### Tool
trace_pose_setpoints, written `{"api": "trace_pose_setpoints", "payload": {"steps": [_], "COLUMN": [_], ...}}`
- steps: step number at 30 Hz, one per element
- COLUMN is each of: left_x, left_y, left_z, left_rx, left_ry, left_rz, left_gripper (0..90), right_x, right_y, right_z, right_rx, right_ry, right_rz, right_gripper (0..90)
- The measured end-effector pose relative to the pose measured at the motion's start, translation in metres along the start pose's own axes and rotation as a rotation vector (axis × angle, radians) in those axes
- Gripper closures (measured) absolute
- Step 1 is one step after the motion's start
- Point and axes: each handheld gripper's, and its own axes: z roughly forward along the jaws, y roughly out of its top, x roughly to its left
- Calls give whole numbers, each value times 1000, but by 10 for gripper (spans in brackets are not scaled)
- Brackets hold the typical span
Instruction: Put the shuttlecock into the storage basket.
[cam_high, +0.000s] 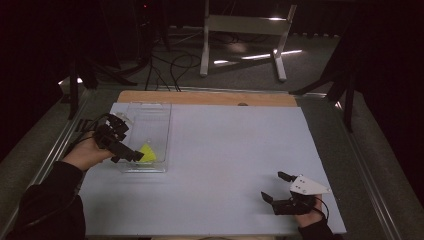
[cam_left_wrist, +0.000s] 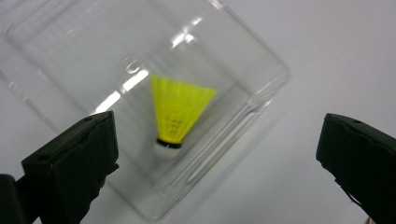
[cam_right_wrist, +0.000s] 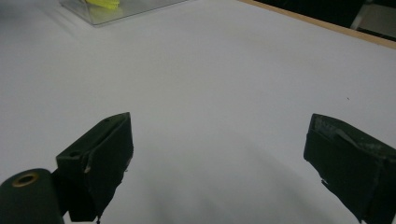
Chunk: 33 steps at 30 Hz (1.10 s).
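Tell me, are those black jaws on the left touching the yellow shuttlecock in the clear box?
Apart. In the left gripper view the left gripper has its jaws wide open, and the shuttlecock lies in the clear box with bare space on both sides.

Yellow shuttlecock (cam_left_wrist: 180, 112) lies in clear box (cam_left_wrist: 261, 60), claw (cam_left_wrist: 217, 158) spread above.

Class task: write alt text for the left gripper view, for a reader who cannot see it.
A yellow shuttlecock lies inside a clear plastic box on a white table, its white cork end pointing toward the camera. The left tongs hang above it, black jaws wide apart and holding nothing.
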Motion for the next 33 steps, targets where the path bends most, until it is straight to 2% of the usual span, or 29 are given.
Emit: {"api": "trace_pose_setpoints", "payload": {"steps": [3, 6, 8, 9, 14, 22, 28, 33], "left_x": [-5, -12, -18, -20, -32, -51, -66, -79], "left_y": [4, 8, 11, 12, 21, 38, 49, 56], "left_z": [-1, -1, -1, -1, 1, 6, 13, 18], "left_rx": [-12, -29, -36, -42, -59, -83, -95, -107], "left_ry": [11, -8, -5, -17, -14, -55, -85, -109], "left_rz": [23, 67, 94, 102, 138, 195, 264, 300], "left_gripper": [0, 0, 0, 1, 1, 1, 1, 1], "right_x": [1, 0, 0, 0, 1, 0, 0, 0], "right_y": [0, 0, 0, 0, 0, 0, 0, 0], "right_z": [0, 0, 0, 0, 0, -2, -2, -2], "right_rx": [-1, -2, 0, -1, -1, -2, -3, -4], "right_ry": [-1, -2, -1, -1, -3, -2, -4, -2], "right_rz": [-3, 0, 2, 0, 0, -1, 1, -2], "right_gripper": [83, 83, 82, 82, 83, 83, 82, 83]}}
